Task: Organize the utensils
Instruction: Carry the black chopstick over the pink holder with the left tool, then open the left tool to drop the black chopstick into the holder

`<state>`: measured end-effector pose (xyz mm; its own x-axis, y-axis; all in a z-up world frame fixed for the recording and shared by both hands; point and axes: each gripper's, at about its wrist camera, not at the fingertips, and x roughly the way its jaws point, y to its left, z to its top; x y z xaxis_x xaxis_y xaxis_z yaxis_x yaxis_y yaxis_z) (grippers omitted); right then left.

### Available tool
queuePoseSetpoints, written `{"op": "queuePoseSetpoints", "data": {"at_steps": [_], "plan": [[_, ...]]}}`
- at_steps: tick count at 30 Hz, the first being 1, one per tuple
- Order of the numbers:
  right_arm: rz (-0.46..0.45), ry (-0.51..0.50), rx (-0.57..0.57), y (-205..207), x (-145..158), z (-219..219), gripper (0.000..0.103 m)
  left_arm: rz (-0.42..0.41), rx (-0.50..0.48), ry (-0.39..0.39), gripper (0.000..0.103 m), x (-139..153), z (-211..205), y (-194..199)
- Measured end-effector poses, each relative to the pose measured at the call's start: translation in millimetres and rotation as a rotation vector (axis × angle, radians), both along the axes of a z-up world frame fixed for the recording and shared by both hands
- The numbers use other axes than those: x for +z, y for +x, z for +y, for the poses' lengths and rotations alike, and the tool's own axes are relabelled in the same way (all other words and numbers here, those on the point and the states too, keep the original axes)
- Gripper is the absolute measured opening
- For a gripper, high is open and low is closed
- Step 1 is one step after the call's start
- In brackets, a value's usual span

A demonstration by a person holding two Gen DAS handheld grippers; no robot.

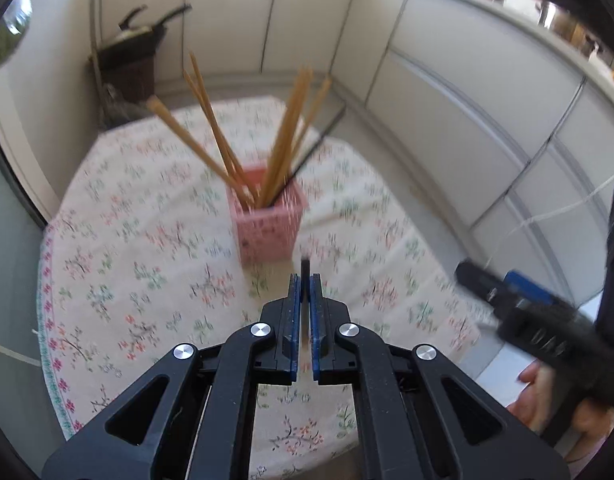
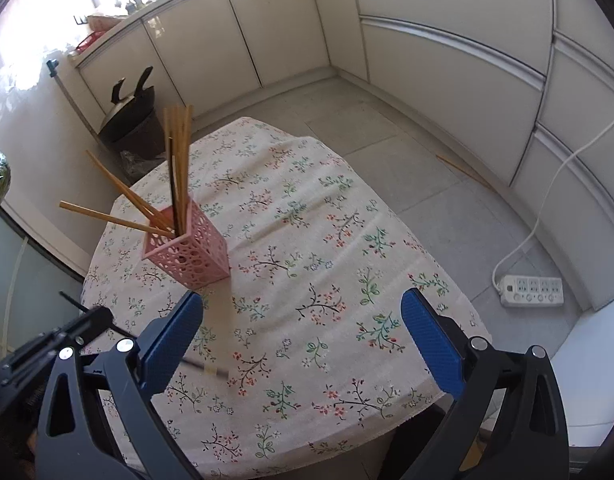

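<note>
Pinching a black chopstick (image 2: 213, 369) in the left claw (image 1: 305, 286), squeezing it tight with both pads and holding it above the near part of the desk (image 2: 347, 240), in front of the pink holder (image 1: 267, 224). Holding the right claw (image 2: 303, 308) spread wide with nothing in it, hovering over the near edge of the desk. Finding the holder standing upright toward the far left edge, bristling with wooden chopsticks (image 2: 179, 148) fanning out leftward and upward, plus one dark one among them. Facing bare floral cloth across the middle and right of the desk, running out to its rounded right edge. Looking past that edge onto tiled floor (image 2: 427, 208), with a power strip (image 2: 531, 290) and a stray wooden stick (image 2: 463, 170) lying there, and a dark bin (image 2: 131, 132) holding pans standing beyond the far left corner.
</note>
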<state>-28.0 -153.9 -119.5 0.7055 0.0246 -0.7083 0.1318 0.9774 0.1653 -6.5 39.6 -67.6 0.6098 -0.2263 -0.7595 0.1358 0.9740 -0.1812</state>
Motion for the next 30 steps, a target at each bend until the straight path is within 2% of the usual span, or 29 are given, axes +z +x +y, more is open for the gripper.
{"op": "queuePoseSetpoints", "data": {"at_steps": [7, 12, 18, 23, 25, 27, 28, 30], "plan": [[-0.042, 0.025, -0.035, 0, 12, -12, 0.097, -0.157, 0.051, -0.072, 0.004, 57, 13, 3], [-0.033, 0.072, -0.047, 2, 13, -19, 0.096, -0.233, 0.103, -0.083, 0.004, 85, 21, 9], [-0.049, 0.057, -0.032, 3, 16, -13, 0.096, -0.312, 0.185, -0.113, 0.004, 110, 35, 18], [-0.029, 0.048, -0.016, 9, 12, -7, 0.096, -0.321, 0.242, -0.1, 0.004, 103, 38, 43], [-0.029, 0.037, -0.013, 10, 12, -5, 0.096, -0.259, 0.251, -0.061, 0.005, 81, 35, 62], [-0.035, 0.029, -0.01, 10, 13, -3, 0.096, -0.187, 0.248, -0.082, 0.005, 58, 37, 72], [-0.044, 0.025, -0.004, 9, 14, -1, 0.096, -0.173, 0.245, -0.1, 0.005, 52, 39, 72], [-0.066, 0.019, 0.004, 7, 19, 3, 0.096, -0.176, 0.231, -0.098, 0.013, 53, 38, 68]]}}
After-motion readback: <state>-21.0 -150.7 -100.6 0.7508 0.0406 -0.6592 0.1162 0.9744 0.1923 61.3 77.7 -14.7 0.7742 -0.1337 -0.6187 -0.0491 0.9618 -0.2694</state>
